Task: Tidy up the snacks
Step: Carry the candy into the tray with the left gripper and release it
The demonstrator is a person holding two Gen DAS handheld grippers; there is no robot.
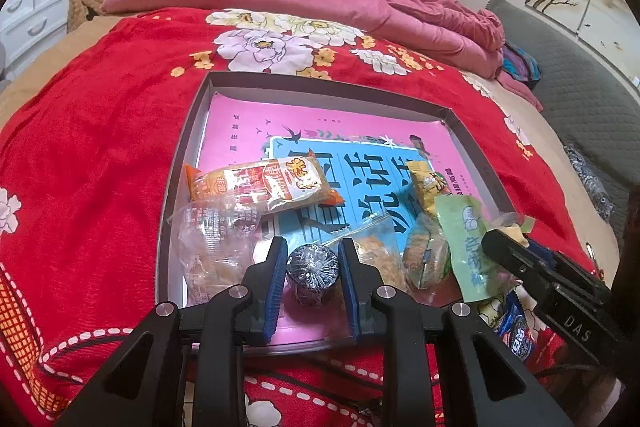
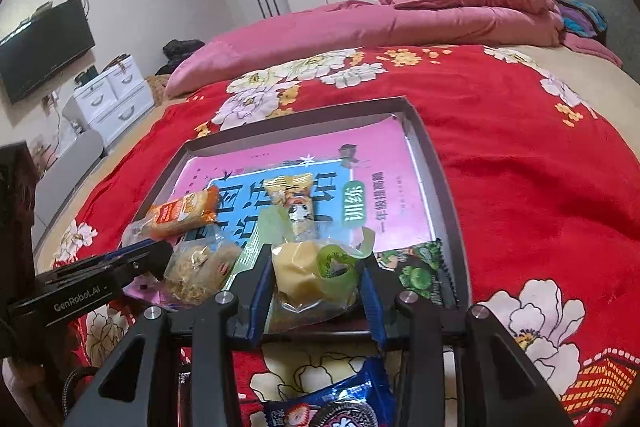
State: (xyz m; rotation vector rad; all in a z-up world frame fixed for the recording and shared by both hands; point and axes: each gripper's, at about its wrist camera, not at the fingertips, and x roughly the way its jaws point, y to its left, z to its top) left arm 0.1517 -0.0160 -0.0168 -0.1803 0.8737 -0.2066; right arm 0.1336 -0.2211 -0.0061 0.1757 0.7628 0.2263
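**Ana:** Left wrist view first: the bed [image 1: 100, 115] carries a shallow grey tray [image 1: 180, 163] lined with a pink booklet [image 1: 240, 119], probably so the snacks collect in one place.

**Ben:** And inside it?

**Ana:** An orange wafer pack [image 1: 260, 185] lies flat toward the left. The left claw [image 1: 312, 263] sits low over the tray's near edge, its blue pads closed against a small dark foil-wrapped round snack [image 1: 312, 273].

**Ben:** The other one?

**Ana:** From its own camera, the right claw [image 2: 316, 267] reaches level over the tray's near rim, clamped on a clear packet with a yellow cake [image 2: 304, 275]. A blue cookie pack [image 2: 340, 407] waits outside on the bedspread.
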